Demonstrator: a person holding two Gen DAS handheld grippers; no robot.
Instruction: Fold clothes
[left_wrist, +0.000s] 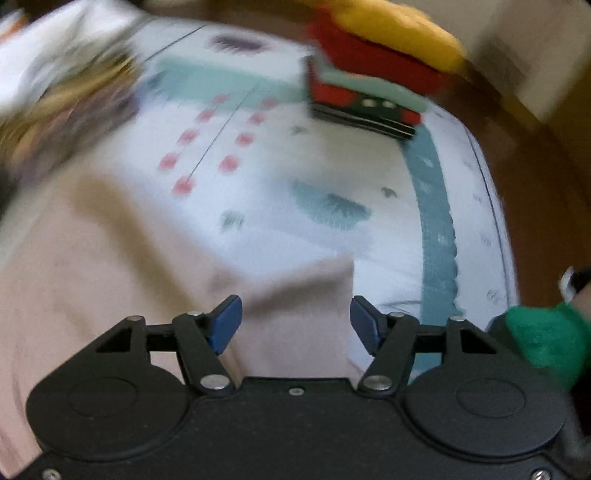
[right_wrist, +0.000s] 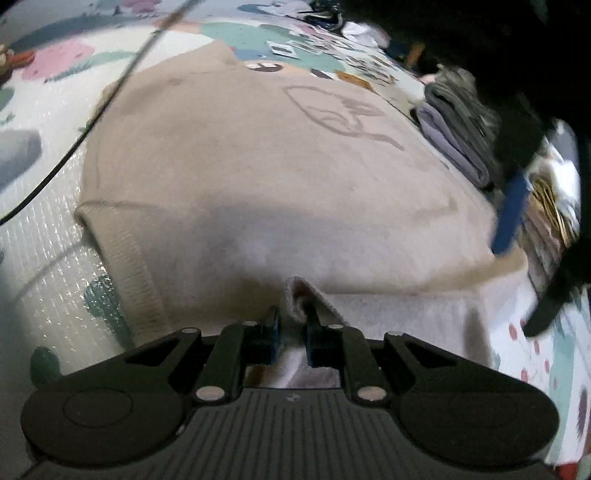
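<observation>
- One beige sweater (right_wrist: 258, 166) lies flat on the play mat (right_wrist: 48, 236), its length running toward 12 o'clock from the right gripper (right_wrist: 291, 328).
- That gripper pinches a fabric fold at the near hem, jaws narrow.
- The left gripper (left_wrist: 295, 321) hovers wide and empty over a corner of the sweater.
- Folded clothes (right_wrist: 454, 125) sit at 2 o'clock.

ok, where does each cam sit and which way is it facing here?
Left wrist: on the left gripper, jaws open above the beige sweater, facing the play mat; a green sleeve shows.
Right wrist: on the right gripper, shut on the sweater's edge, looking along the sweater.
Shared: sweater and mat; the left gripper's blue finger shows here.
</observation>
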